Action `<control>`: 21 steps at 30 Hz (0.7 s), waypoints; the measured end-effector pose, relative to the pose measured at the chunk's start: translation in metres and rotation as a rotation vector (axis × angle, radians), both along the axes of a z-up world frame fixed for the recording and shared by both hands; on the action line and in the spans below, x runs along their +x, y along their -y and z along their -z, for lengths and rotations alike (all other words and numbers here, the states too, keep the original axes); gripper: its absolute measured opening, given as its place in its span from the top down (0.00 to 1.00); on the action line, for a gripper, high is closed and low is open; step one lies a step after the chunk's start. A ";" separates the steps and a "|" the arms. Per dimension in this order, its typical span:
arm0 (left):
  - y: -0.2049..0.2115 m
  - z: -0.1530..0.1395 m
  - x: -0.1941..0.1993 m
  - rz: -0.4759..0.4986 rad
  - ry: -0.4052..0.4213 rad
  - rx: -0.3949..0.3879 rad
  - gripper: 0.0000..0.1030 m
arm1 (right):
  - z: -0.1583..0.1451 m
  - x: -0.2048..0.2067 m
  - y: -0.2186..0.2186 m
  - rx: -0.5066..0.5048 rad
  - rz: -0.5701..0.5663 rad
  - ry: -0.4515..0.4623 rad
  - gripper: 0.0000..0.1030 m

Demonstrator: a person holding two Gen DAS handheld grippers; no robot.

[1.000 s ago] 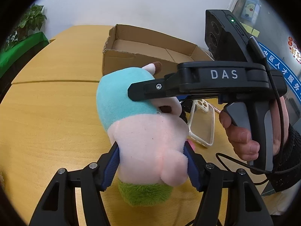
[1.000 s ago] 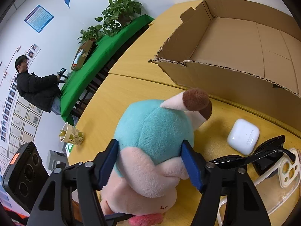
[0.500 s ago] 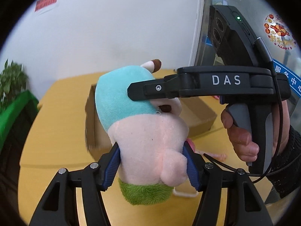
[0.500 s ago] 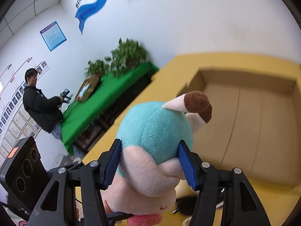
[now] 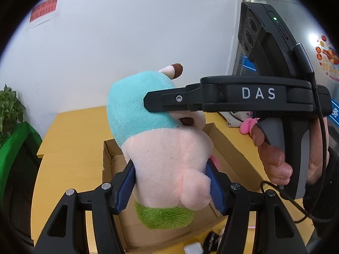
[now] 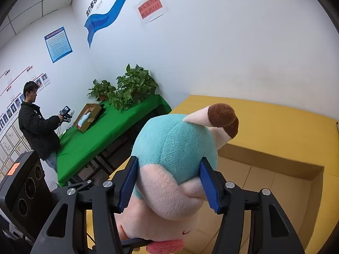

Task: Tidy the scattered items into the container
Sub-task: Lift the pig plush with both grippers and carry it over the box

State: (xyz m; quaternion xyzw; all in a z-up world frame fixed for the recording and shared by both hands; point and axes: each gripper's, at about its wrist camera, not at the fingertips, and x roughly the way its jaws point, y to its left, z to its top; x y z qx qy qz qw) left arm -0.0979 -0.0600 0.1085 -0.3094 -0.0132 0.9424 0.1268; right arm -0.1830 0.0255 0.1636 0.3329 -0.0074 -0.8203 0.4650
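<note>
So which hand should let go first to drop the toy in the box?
Probably right: the right gripper only pinches the plush toy's head, while the left gripper grips its body above the cardboard box.

White walls (image 6: 243, 48) meet at a corner, bearing a blue wave graphic (image 6: 106, 14), a red notice (image 6: 150, 7) and a blue poster (image 6: 58, 44). Below, a green-covered table (image 6: 106, 133) carries potted plants (image 6: 129, 86) beside the yellow worktop (image 6: 275, 122). A person in a dark jacket (image 6: 36, 124) stands by framed photos (image 6: 8, 114).
</note>
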 end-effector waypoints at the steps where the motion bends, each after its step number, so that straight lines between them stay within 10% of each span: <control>1: 0.002 0.003 -0.013 -0.003 0.012 -0.003 0.40 | 0.002 -0.010 0.004 0.000 0.001 0.005 0.40; 21: 0.022 0.183 -0.183 -0.077 0.407 -0.054 0.40 | 0.192 -0.175 0.064 0.045 -0.020 0.260 0.46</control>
